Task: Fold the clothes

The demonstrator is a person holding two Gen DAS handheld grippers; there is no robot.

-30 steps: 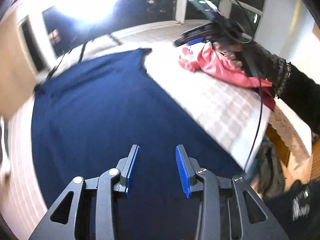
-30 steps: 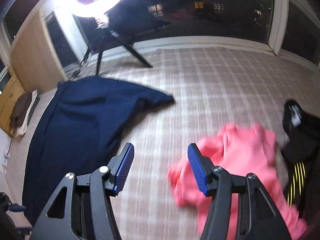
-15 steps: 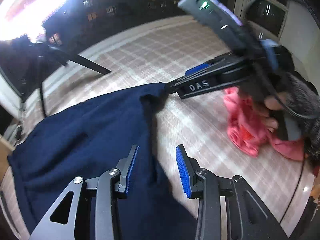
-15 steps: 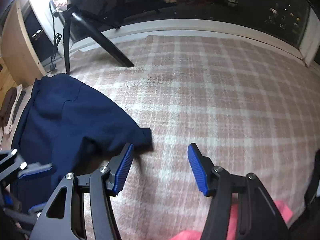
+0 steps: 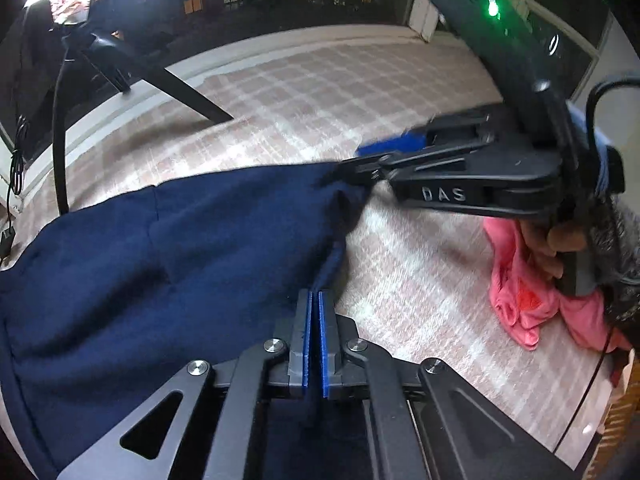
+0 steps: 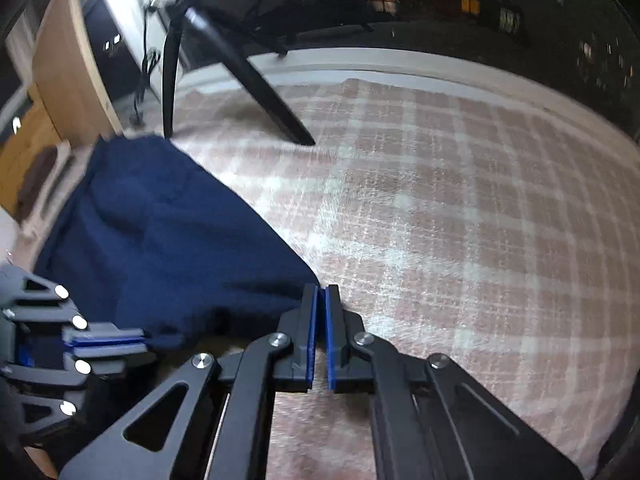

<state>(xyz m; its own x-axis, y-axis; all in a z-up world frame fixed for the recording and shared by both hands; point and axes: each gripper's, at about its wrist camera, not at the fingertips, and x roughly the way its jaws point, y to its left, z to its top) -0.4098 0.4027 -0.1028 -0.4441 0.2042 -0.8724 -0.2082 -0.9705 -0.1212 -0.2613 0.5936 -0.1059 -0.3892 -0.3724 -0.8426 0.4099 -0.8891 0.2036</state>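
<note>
Both hand-held grippers tilt steeply down toward the bed (image 6: 460,208), which is covered in a pink and white checked spread. The left hand-held gripper (image 5: 314,300) has just been closing, and its blue pads now pinch the right edge of the navy garment (image 5: 160,264); cloth shows between the pads lower down. The right hand-held gripper (image 6: 321,296) has also just been closing, and its jaws stand narrow at the garment's far right corner. In its own view the tips meet the corner of the cloth, though little fabric shows between the pads; the left wrist view shows its tips on the bunched corner.

The navy garment lies spread over the left part of the bed, its corner running out to the right.

Only the left wrist view shows the person's hand (image 5: 548,240) wrapped round the right gripper's handle, a dark sleeve (image 5: 624,240) behind it, a green light on the gripper's body, and a crumpled pink garment (image 5: 528,300) at the right, near that hand. Only the right wrist view shows the left gripper from the side, low at the left, and a wooden cabinet (image 6: 68,68) at the far left. Both views show a black tripod leg (image 6: 256,80) resting on the far side of the bed, before a dark window.
</note>
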